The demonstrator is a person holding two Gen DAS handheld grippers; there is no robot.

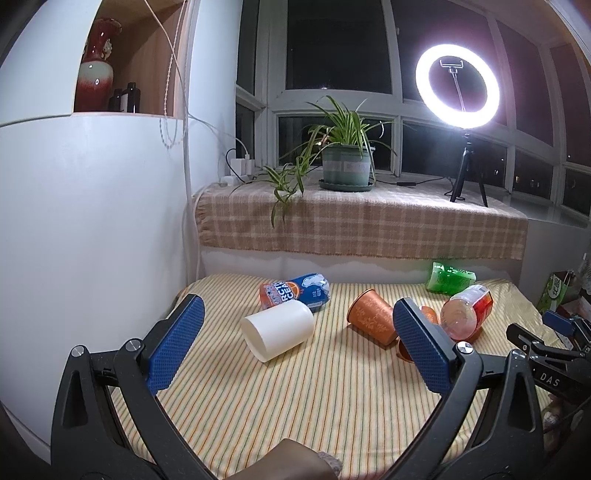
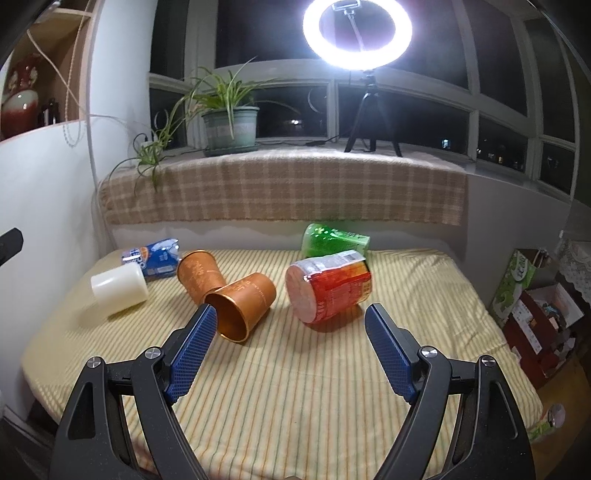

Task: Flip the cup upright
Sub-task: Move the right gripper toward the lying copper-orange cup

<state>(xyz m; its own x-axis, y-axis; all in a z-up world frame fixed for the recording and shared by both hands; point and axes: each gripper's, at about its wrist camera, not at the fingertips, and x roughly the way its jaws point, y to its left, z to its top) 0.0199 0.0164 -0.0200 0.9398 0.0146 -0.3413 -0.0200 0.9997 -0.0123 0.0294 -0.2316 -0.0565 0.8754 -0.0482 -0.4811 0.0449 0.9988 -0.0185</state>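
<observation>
A: Okay, left wrist view first. The left gripper [image 1: 295, 332] is spread wide, nothing between its blue pads [image 1: 173, 343]. White cup [image 1: 277, 328] lies on its side just past the gap, at 12 o'clock from the gripper, open mouth toward the camera and slightly left.

B: Others on the striped cloth [image 1: 295, 406]?

A: Blue-orange can [image 1: 295, 291] on its side at 12, just behind the white cup, looks touching it. Copper cup [image 1: 371, 319] on its side at 1 o'clock, base up-left. A second copper cup [image 1: 404, 350] is mostly hidden behind the right pad. Red bottle [image 1: 467, 312] at 2 o'clock, also lying down. Green bottle [image 1: 448, 278] further back at 2. The right gripper [image 1: 554, 332] is at 3 o'clock by the frame edge; can't tell its opening here.

B: Right wrist view?

A: Right gripper [image 2: 291, 332] is wide apart, empty. Near copper cup [image 2: 242, 308] lies at 11 o'clock, mouth toward the camera, rim just beside the left pad [image 2: 192, 354]. Far copper cup [image 2: 199, 275] touches it from behind. White cup [image 2: 118, 290] at 10 o'clock, well apart from the gripper. Red bottle [image 2: 330, 290] at 12 to 1, on its side. Green bottle [image 2: 332, 240] behind it. Blue-orange can [image 2: 153, 260] at 10, behind the white cup.

B: Background?

A: Potted plant [image 2: 229, 125] and ring light [image 2: 356, 35] on the checked sill cloth [image 2: 288, 188], 12 o'clock.
</observation>
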